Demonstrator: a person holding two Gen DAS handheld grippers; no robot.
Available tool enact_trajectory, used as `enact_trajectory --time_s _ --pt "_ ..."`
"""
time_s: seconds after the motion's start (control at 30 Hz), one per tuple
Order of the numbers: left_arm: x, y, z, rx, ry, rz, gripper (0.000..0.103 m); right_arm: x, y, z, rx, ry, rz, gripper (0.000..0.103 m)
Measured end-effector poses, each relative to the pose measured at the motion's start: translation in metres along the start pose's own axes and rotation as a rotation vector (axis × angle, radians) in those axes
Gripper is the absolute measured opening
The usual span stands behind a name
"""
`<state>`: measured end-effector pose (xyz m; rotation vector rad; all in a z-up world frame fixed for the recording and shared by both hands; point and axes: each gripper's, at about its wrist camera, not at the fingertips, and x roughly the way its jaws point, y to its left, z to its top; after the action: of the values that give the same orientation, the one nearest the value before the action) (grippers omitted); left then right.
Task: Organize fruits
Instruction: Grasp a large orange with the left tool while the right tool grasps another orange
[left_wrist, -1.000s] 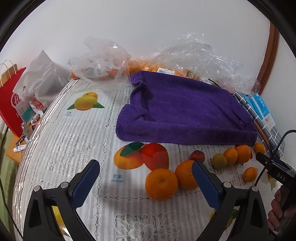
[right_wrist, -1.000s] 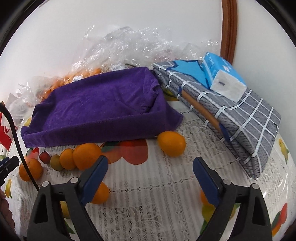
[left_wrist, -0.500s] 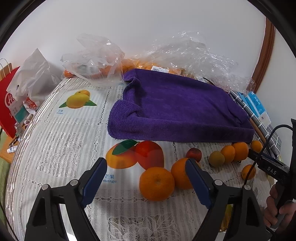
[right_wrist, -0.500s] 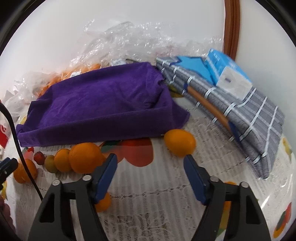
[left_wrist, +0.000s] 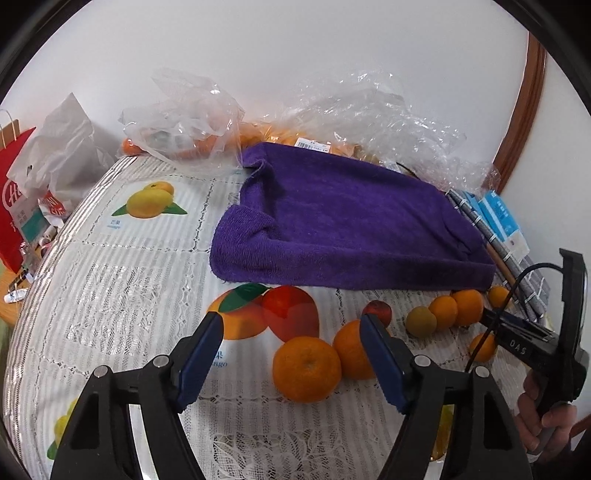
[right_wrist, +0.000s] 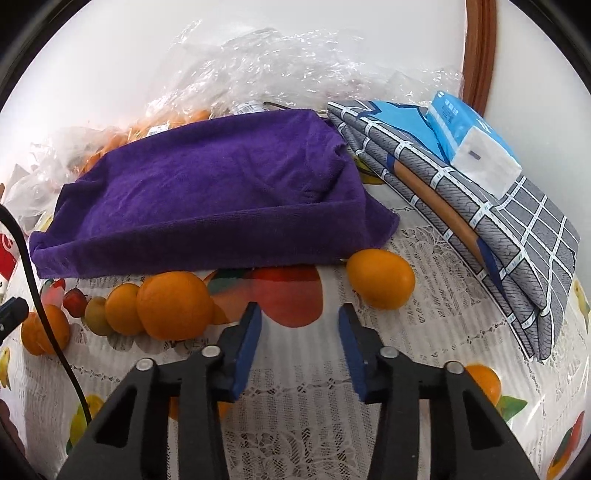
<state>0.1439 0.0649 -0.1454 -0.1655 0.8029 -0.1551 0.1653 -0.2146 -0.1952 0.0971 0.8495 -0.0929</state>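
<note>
A purple towel (left_wrist: 347, 221) lies spread on the fruit-print tablecloth; it also shows in the right wrist view (right_wrist: 207, 192). Loose fruit sits along its near edge: a large orange (left_wrist: 306, 369) between my left gripper's (left_wrist: 291, 354) open, empty jaws, a second orange (left_wrist: 351, 350) behind the right finger, a small red fruit (left_wrist: 378, 310), a green-brown fruit (left_wrist: 420, 322) and several small oranges (left_wrist: 458, 308). My right gripper (right_wrist: 299, 347) is partly open and empty, between a big orange (right_wrist: 175, 306) on its left and a lone orange (right_wrist: 380, 278) on its right.
Clear plastic bags of oranges (left_wrist: 207, 122) lie behind the towel by the wall. A folded grey checked cloth (right_wrist: 509, 236) with a blue tissue pack (right_wrist: 472, 144) lies at the right. A red paper bag (left_wrist: 14, 206) and white bags stand off the left edge.
Both grippers have moved forward toward the fruit. The right gripper's jaws have narrowed a good deal; the left gripper's jaws have narrowed slightly around the large orange.
</note>
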Motion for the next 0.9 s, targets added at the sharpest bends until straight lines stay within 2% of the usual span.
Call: enact_trajectory --time_s 0.2,0.33,0.43,0.5,0.53,0.6,0.7,0.77,0.9 --pt "0.002 0.002 -0.001 -0.022 0.012 -0.049 0.075 -0.004 -0.003 -0.002 0.004 -0.008 0.038 0.042" --pt "-0.001 0.006 -0.001 -0.046 -0.014 -0.079 0.075 -0.011 -0.011 -0.003 0.036 -0.033 0.066 0.042" --pt "-0.001 0.008 -0.001 -0.065 -0.025 -0.093 0.075 -0.021 -0.017 -0.002 0.041 -0.087 0.046 0.042" --pt "-0.003 0.008 -0.001 -0.065 -0.043 -0.090 0.075 -0.029 -0.021 0.001 0.025 -0.132 -0.015 0.042" --pt "-0.003 0.008 -0.001 -0.062 -0.050 -0.088 0.075 -0.034 -0.024 0.002 0.028 -0.151 -0.014 0.042" --pt "-0.003 0.007 0.000 -0.059 -0.055 -0.092 0.075 -0.039 -0.027 0.006 0.024 -0.169 0.001 0.042" --pt "-0.002 0.007 0.000 -0.060 -0.059 -0.089 0.075 -0.037 -0.027 0.015 -0.030 -0.200 -0.054 0.044" --pt "0.000 0.008 0.000 -0.062 -0.057 -0.086 0.075 -0.024 -0.028 0.020 -0.064 -0.168 -0.091 0.044" --pt "0.005 0.007 -0.002 -0.057 -0.044 -0.104 0.075 0.000 -0.039 0.020 -0.043 -0.087 -0.063 0.044"
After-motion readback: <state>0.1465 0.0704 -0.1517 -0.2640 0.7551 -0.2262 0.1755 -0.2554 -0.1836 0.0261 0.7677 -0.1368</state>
